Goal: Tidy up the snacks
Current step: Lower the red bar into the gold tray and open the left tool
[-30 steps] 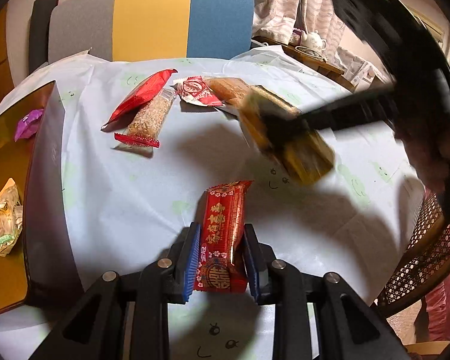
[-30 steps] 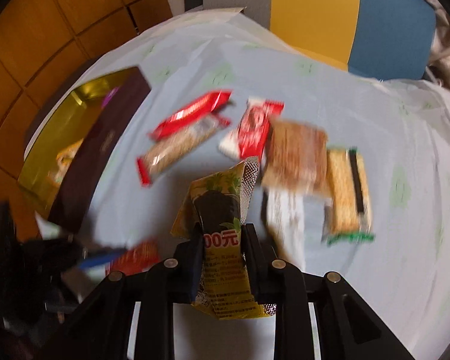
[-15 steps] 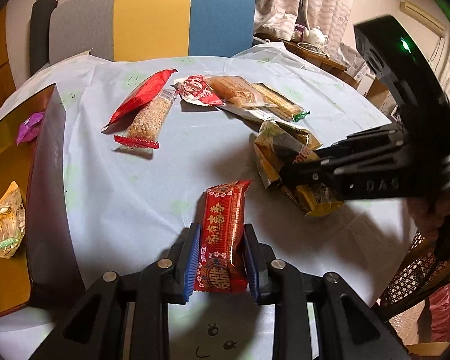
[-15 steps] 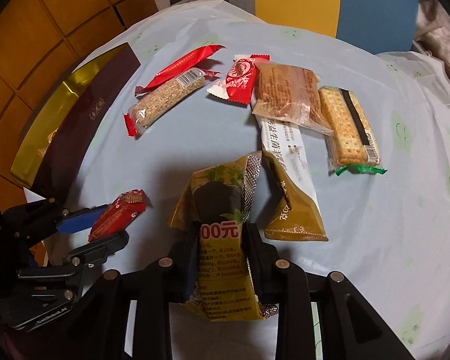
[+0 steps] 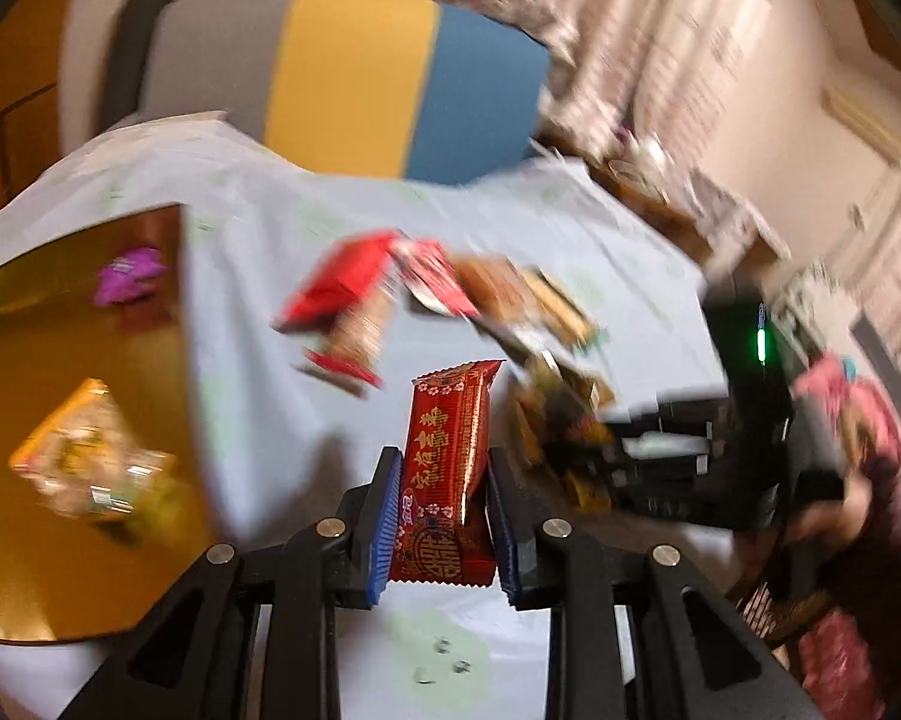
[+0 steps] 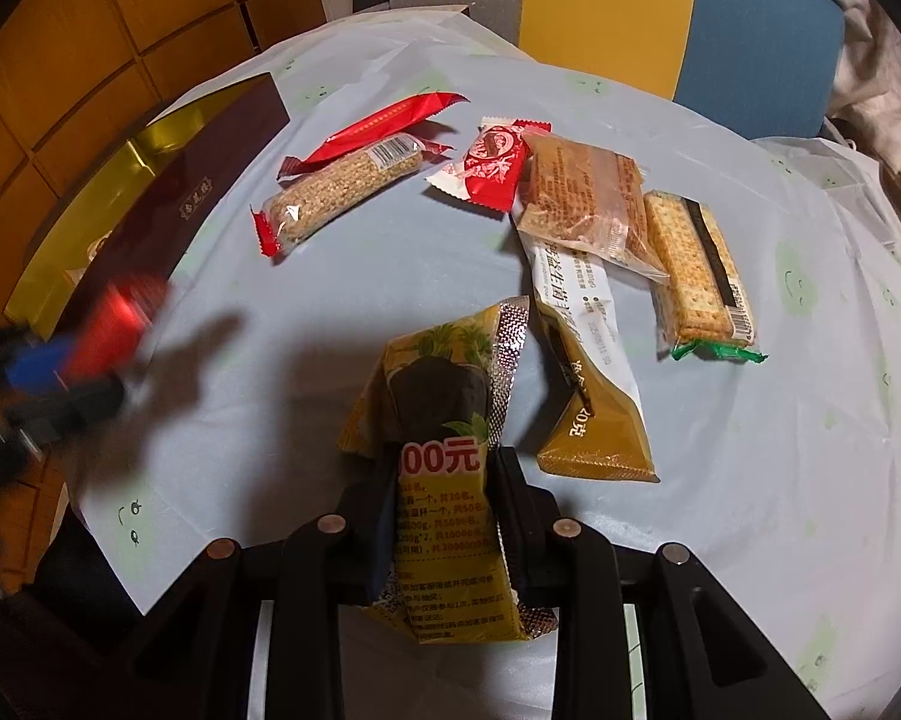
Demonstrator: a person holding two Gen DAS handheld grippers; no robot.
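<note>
Both grippers' jaws clamp snacks, left [image 5: 443, 516] a red packet [image 5: 450, 462], right [image 6: 444, 516] a yellow packet [image 6: 444, 468]; left view blurred.

Snacks on the table [image 6: 390, 276], box [image 6: 168, 192] at its left edge.
Loose packets [image 6: 576, 198] cluster toward the far edge; two wrapped sweets [image 5: 90, 456] lie in the box.

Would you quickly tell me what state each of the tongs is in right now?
Left tongs: closed on the red snack packet.
Right tongs: closed on the yellow snack packet.
</note>
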